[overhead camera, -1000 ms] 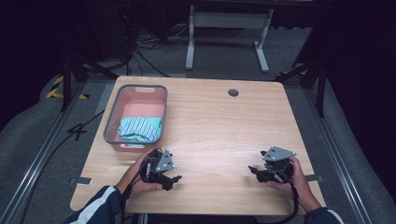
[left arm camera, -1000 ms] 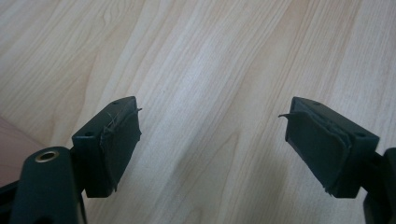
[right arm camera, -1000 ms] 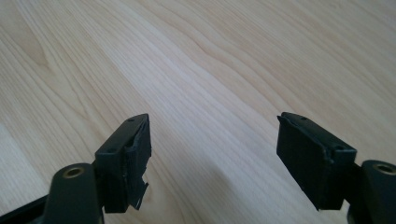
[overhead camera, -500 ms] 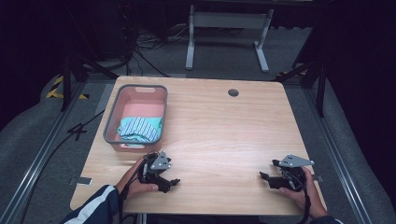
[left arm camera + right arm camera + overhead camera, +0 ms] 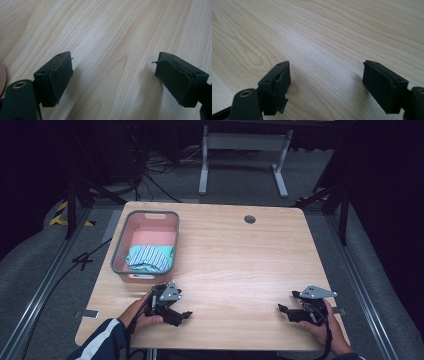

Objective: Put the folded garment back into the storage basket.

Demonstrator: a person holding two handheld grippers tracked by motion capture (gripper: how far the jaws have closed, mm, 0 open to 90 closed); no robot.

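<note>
Wooden table (image 5: 240,265), striped cloth (image 5: 149,258) in basin (image 5: 120,251)

A light wooden table (image 5: 235,265) carries a pink basket (image 5: 121,245) near its left edge.

No readable text, labels, brands, numbers or signs anywhere in these views. Nothing printed on the wooden table (image 5: 235,265), nothing on the pink basket (image 5: 146,225), nothing on the striped cloth (image 5: 148,258) lying inside it.
</note>
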